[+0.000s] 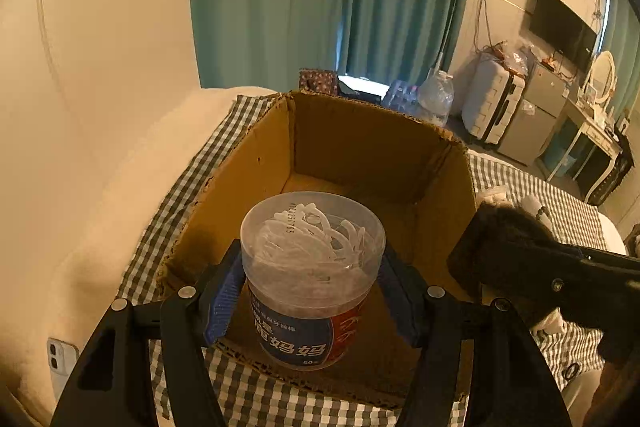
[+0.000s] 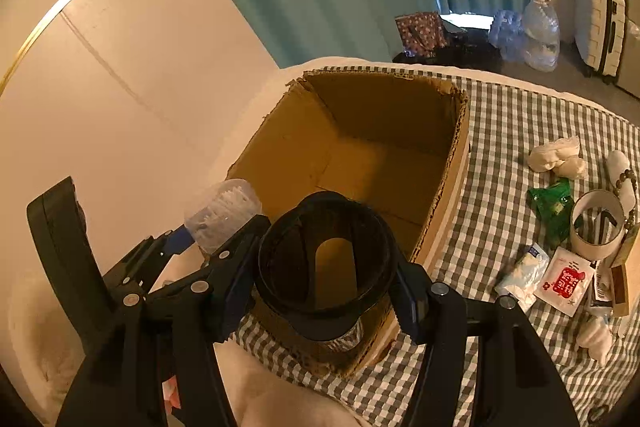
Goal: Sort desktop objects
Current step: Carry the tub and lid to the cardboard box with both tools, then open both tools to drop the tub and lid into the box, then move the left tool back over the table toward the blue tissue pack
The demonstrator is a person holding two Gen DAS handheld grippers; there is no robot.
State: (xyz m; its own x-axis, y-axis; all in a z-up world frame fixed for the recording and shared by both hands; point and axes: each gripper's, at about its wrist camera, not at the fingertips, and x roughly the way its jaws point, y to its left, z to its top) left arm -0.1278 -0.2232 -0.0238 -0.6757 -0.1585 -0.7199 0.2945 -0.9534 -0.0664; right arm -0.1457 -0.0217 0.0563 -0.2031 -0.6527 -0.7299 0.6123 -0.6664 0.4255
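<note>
- Left claw [image 1: 312, 297]: blue pads clamped on either side of a clear tub of floss picks [image 1: 313, 267], held upright over the near edge of the cardboard box [image 1: 360, 143].
- Cardboard box: open-topped, directly ahead of both claws, standing on a checked cloth [image 2: 512, 131] over a bed.
- Right claw [image 2: 326, 281]: clamped on a black open-topped cup [image 2: 326, 259], held just over the near corner of the box, right of the left claw.
- Right of the right claw, on the cloth and well apart from the box: crumpled tissue [image 2: 556, 155], green wrapper [image 2: 554, 205], white ring-shaped roll [image 2: 596, 231], red-and-white sachet [image 2: 564, 281], pale packet [image 2: 520, 275].
</note>
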